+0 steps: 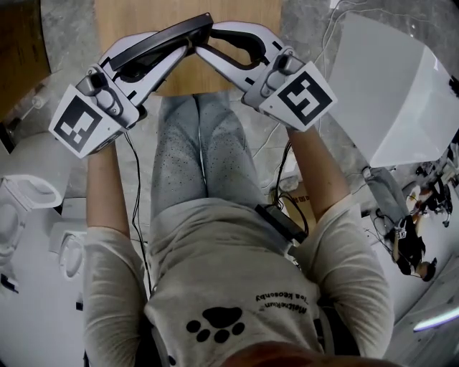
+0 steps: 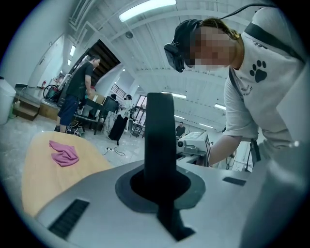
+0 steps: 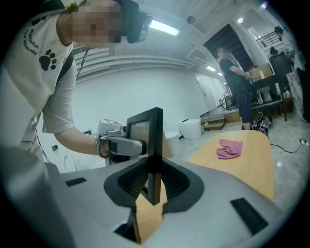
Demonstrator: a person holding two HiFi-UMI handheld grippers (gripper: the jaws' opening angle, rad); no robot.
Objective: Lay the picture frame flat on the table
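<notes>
Handling, judged: the frame (image 3: 154, 145) is taken to be light and stiff, with a thin black moulding round a glazed face. The glass is treated as fragile and slippery, so hold is best taken on the moulding at the side edges, across the thickness, never on the pane. A corner landing first is noted as the risk. One long edge should meet the table (image 1: 143, 14) first, and the rest should then be lowered flat.

Position: the frame is held upright and edge-on between the two grippers, over the table's near edge in the head view. Its lower corner appears clear of the wood, though contact cannot be ruled out. A pink cloth (image 3: 229, 148) is seen further in on the table, well apart from the frame.

Left gripper (image 2: 160, 184): the jaws are clamped on the frame's moulding, which is seen as a dark vertical bar running straight up from between them. The forearm is bent at the elbow and raised, and the gripper is angled inward and forward toward the table's near edge.

Right gripper (image 3: 154, 184): the jaws stand apart with the frame's lower corner between them. A gap is seen on each side, so no pad is pressing. The arm is posed as a mirror of the left one, angled inward so that the two grippers' tips nearly meet at the frame. The weight is judged to be carried by the left grip alone.
</notes>
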